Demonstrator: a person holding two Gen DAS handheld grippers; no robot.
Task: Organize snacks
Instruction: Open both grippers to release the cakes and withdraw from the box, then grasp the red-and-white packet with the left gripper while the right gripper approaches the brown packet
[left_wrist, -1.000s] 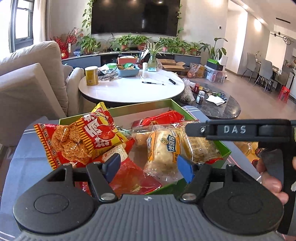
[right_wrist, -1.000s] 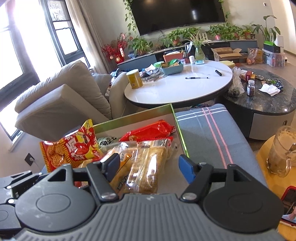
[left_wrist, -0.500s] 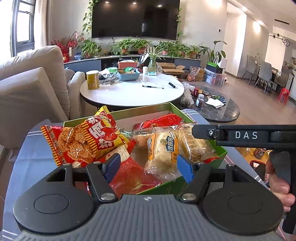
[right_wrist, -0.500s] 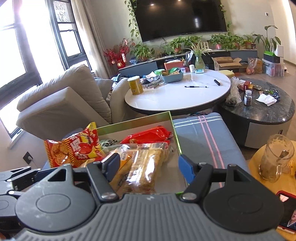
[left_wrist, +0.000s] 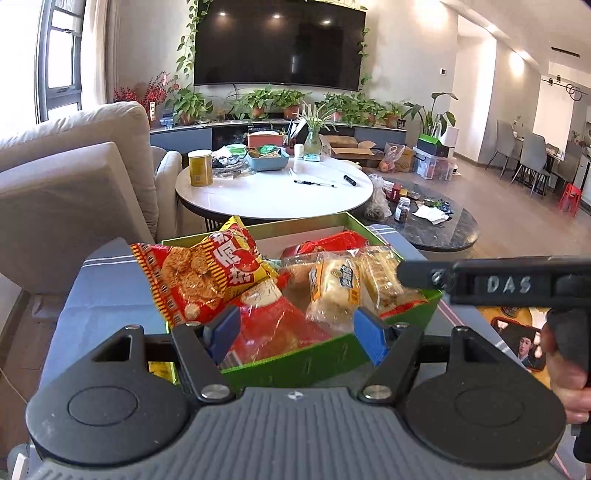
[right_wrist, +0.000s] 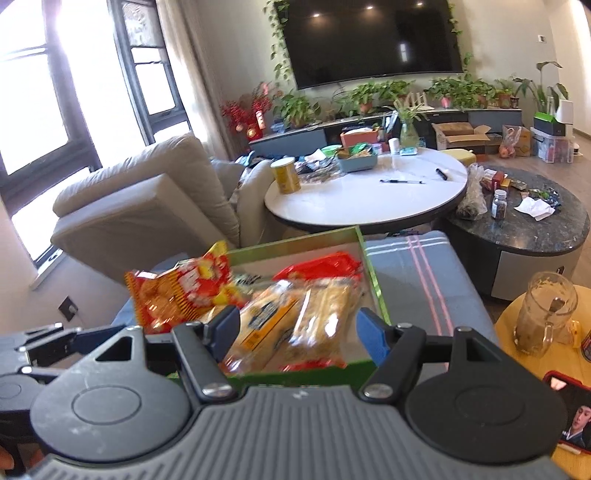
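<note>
A green box (left_wrist: 314, 365) on a blue-grey cloth holds snacks: a red and yellow cracker bag (left_wrist: 199, 277) at the left, a clear-topped red bag (left_wrist: 273, 325) in front, wrapped bread packs (left_wrist: 332, 291) at the right and a red pack (left_wrist: 325, 242) behind. My left gripper (left_wrist: 295, 334) is open and empty above the box's near wall. My right gripper (right_wrist: 297, 338) is open and empty above the bread packs (right_wrist: 291, 325); its body shows in the left wrist view (left_wrist: 509, 282) at the right. The box (right_wrist: 373, 273) and cracker bag (right_wrist: 177, 291) also show in the right wrist view.
A round white table (left_wrist: 273, 192) with a yellow can (left_wrist: 200, 168), pens and a blue basket stands behind the box. A dark round table (right_wrist: 524, 221) is at the right, a beige sofa (left_wrist: 70, 181) at the left. A glass jug (right_wrist: 543, 317) and a phone (right_wrist: 574, 417) lie on a yellow table at the right.
Both grippers have drawn back and up from the box, so more of its near wall and the room shows. Both stay open and empty. The snacks have not moved.
</note>
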